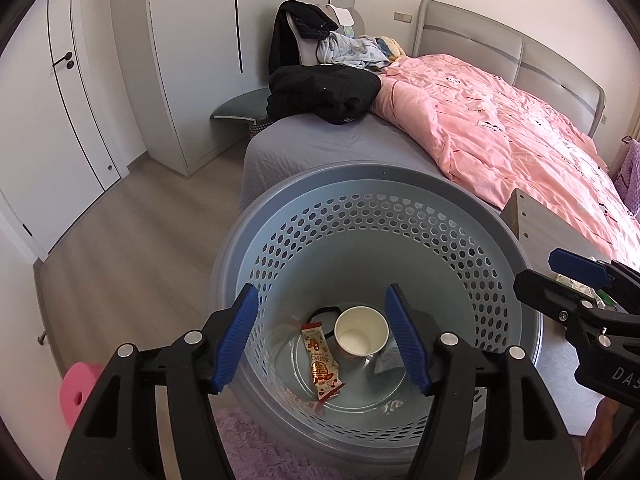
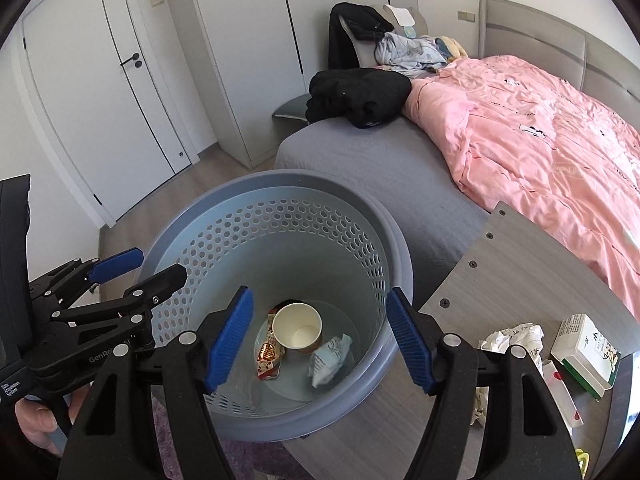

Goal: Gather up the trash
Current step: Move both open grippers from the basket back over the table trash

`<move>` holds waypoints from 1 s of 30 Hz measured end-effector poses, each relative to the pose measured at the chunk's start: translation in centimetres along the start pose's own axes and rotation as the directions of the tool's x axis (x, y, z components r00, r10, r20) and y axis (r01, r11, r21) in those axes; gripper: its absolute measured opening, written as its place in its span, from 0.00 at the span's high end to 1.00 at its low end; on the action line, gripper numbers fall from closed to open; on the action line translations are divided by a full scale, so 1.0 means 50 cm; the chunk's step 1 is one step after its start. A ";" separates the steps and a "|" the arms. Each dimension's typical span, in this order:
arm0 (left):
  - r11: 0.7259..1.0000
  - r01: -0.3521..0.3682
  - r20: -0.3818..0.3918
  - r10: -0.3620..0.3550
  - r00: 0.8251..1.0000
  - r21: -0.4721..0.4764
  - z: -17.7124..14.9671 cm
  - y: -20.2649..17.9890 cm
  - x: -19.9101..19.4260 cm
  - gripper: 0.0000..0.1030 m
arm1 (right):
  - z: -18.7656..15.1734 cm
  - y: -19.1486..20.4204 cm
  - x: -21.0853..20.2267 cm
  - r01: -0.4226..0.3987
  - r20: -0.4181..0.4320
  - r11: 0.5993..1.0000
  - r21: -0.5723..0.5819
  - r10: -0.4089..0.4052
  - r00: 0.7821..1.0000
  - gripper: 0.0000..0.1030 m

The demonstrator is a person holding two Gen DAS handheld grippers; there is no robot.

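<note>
A grey-blue perforated waste basket (image 1: pixel 400 216) (image 2: pixel 224 216) stands on the floor beside the bed. Inside lie a white paper cup (image 1: pixel 361 336) (image 2: pixel 298 330), a red snack wrapper (image 1: pixel 322 364) (image 2: pixel 267 354) and a crumpled white packet (image 2: pixel 330 358). My left gripper (image 1: pixel 324 336) is open and empty above the basket mouth. My right gripper (image 2: pixel 320 338) is also open and empty over the basket. On the grey side table (image 2: pixel 480 280) lie crumpled tissues (image 2: pixel 516 336), a white and green box (image 2: pixel 584 344) and a white wrapper (image 2: pixel 562 396).
A bed with a pink duvet (image 1: pixel 520 140) and black clothes (image 1: pixel 324 92) stands behind the basket. White wardrobe doors (image 2: pixel 120 80) line the left wall. A pink foam object (image 1: pixel 76 392) and a purple rug (image 1: pixel 256 452) lie on the wooden floor.
</note>
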State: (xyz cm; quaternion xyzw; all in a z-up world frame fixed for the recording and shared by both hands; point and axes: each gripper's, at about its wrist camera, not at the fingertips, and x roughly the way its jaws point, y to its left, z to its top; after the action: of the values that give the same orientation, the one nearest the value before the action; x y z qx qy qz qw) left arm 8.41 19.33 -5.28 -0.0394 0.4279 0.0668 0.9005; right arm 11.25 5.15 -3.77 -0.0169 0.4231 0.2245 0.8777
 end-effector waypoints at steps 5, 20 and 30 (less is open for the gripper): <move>1.000 -0.002 0.003 0.002 1.000 0.000 -0.001 -0.001 -0.005 0.38 | -0.004 0.001 -0.003 0.001 0.001 1.000 0.001 -0.001 1.000 0.34; 1.000 -0.012 0.007 0.012 1.000 0.000 -0.002 -0.006 -0.021 0.37 | -0.028 -0.020 -0.031 0.007 0.022 1.000 0.020 -0.008 1.000 0.32; 1.000 -0.004 0.012 0.004 1.000 0.023 -0.011 -0.038 -0.042 0.37 | -0.055 -0.047 -0.055 0.015 0.027 0.999 0.051 -0.016 0.999 0.32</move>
State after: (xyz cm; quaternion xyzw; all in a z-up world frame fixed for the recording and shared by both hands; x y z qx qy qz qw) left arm 6.94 17.20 -3.97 -0.0280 0.4234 0.0640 0.9032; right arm 8.69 1.41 -3.83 0.0054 0.4164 0.2069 0.8853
